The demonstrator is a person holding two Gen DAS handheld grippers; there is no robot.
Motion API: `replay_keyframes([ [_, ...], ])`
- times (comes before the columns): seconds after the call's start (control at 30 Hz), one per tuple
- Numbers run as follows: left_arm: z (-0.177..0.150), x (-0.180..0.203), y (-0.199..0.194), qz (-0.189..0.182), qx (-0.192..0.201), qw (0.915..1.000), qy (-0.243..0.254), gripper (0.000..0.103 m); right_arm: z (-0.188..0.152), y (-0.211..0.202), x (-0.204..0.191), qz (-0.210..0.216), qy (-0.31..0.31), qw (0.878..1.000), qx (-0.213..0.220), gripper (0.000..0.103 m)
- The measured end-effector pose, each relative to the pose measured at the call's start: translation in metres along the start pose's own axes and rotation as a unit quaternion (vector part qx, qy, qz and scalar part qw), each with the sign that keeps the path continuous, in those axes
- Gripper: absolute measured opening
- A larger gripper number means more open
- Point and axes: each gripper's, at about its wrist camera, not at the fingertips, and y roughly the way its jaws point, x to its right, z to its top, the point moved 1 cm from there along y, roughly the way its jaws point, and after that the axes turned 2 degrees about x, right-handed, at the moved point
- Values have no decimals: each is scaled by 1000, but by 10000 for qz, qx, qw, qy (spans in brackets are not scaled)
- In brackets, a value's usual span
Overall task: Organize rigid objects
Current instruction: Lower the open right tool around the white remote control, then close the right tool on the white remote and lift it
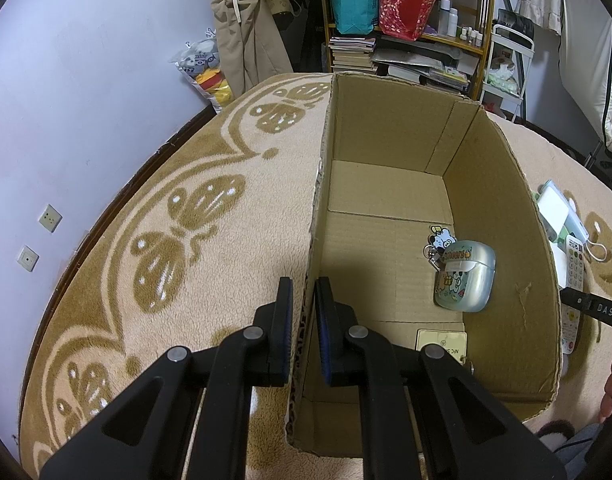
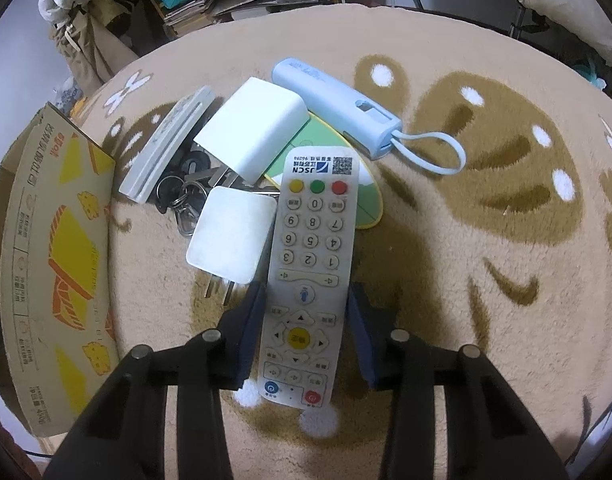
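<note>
An open cardboard box (image 1: 386,208) stands on the carpet. Inside lie a pale green earbud case (image 1: 464,276) with a cartoon charm (image 1: 442,238) and a cream card (image 1: 442,340). My left gripper (image 1: 303,285) is shut on the box's left wall, one finger on each side. In the right wrist view, a white remote control (image 2: 310,240) lies face up on the carpet. My right gripper (image 2: 306,292) straddles its lower half, and both pads touch its long edges. The printed outside of the box (image 2: 57,240) is at the left.
Beyond the remote is a pile: a small white plug charger (image 2: 231,236), a larger white adapter (image 2: 251,128), a blue power bank (image 2: 334,96) with a loop strap, a bunch of keys (image 2: 177,196), a grey slab (image 2: 165,144) and a green disc (image 2: 368,200). Shelves stand behind.
</note>
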Motion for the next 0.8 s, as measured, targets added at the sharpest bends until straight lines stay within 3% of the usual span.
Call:
replay_keyframes([
  [0.27, 0, 0, 0, 0, -1, 10000, 3, 11, 0, 1, 4, 13, 147, 9999, 67, 43],
  [0.5, 1, 0, 0, -5, 0, 10000, 0, 11, 7, -27, 6, 206, 215, 9984, 474, 41],
  [0.53, 0, 0, 0, -6, -3, 10000, -2, 11, 9, -33, 8, 222, 274, 9976, 590, 24],
  [0.57, 1, 0, 0, -6, -5, 10000, -4, 11, 11, -37, 10, 306, 294, 9971, 637, 19],
  [0.8, -1, 0, 0, -9, -8, 10000, -8, 11, 13, -34, 5, 420, 250, 9973, 548, 18],
])
